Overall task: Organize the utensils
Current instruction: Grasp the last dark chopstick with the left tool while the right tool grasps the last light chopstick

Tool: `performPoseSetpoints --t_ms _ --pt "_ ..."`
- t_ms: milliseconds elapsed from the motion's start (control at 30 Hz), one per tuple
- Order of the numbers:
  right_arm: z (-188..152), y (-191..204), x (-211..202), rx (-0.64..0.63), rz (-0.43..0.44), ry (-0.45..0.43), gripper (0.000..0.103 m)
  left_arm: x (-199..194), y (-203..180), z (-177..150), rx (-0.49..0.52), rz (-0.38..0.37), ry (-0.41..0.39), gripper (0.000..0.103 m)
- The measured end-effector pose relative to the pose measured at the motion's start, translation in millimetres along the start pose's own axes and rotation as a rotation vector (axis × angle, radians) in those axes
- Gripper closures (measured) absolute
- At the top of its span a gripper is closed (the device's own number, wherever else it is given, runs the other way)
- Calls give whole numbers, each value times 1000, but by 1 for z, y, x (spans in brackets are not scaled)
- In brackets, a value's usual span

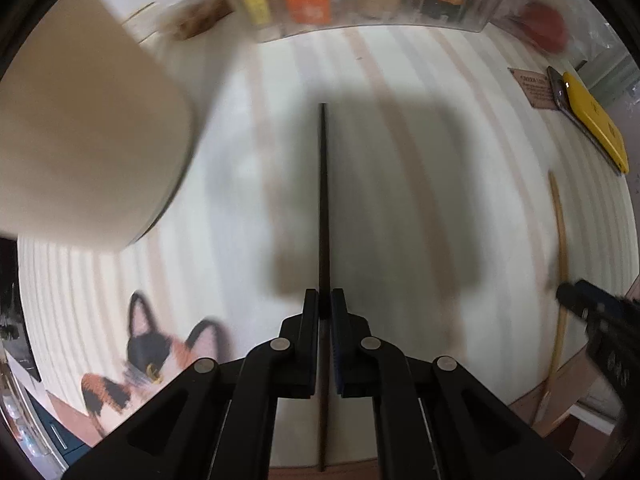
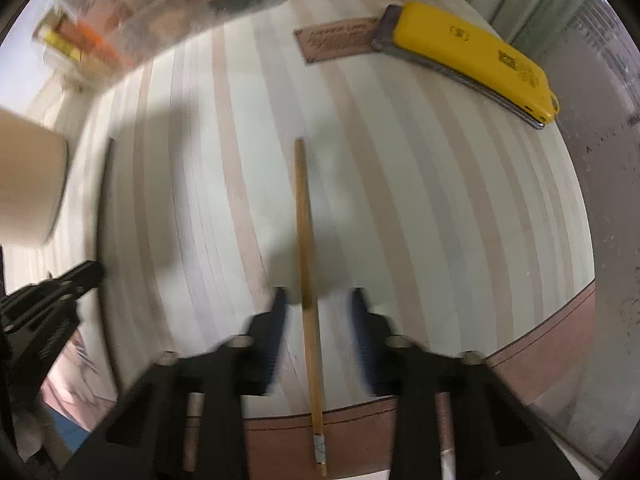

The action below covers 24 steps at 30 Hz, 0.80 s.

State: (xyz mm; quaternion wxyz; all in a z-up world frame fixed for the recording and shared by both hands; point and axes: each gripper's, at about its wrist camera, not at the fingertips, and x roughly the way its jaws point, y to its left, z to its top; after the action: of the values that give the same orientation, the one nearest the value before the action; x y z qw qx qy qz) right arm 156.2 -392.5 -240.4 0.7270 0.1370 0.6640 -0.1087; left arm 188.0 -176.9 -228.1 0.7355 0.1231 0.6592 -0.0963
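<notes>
On the striped mat, with a beige cup far left, the left gripper is clamped on a dark chopstick while the right gripper, jaws apart, straddles a bamboo chopstick, so pickup seems underway; closing comes next.

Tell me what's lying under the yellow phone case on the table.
Under the yellow phone case lies a dark, flat device, only its edges showing. One corner rests on a brown printed card. The device's face is covered, so I cannot identify it.
</notes>
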Motion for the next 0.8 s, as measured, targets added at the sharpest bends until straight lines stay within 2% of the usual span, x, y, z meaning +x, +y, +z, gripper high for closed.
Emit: performPoseSetpoints --t_ms 33,167,267,500,700,800 --pt "-2 3 0 -11 -18 -10 95 -3 6 -7 -4 0 -4 100" --pt "-10 19 -1 -48 -21 -20 95 -11 34 -43 -41 -21 2 100" --pt "-19 40 0 -75 28 3 95 -16 56 -71 -63 -31 6 100" --pt "-41 107 -1 -184 103 33 95 -35 129 -134 -202 -50 7 100" --pt "-46 165 2 -277 114 44 95 -29 204 -164 -350 -5 17 100" --pt "-44 185 3 -308 84 39 95 -18 234 -173 -404 -4 38 100"
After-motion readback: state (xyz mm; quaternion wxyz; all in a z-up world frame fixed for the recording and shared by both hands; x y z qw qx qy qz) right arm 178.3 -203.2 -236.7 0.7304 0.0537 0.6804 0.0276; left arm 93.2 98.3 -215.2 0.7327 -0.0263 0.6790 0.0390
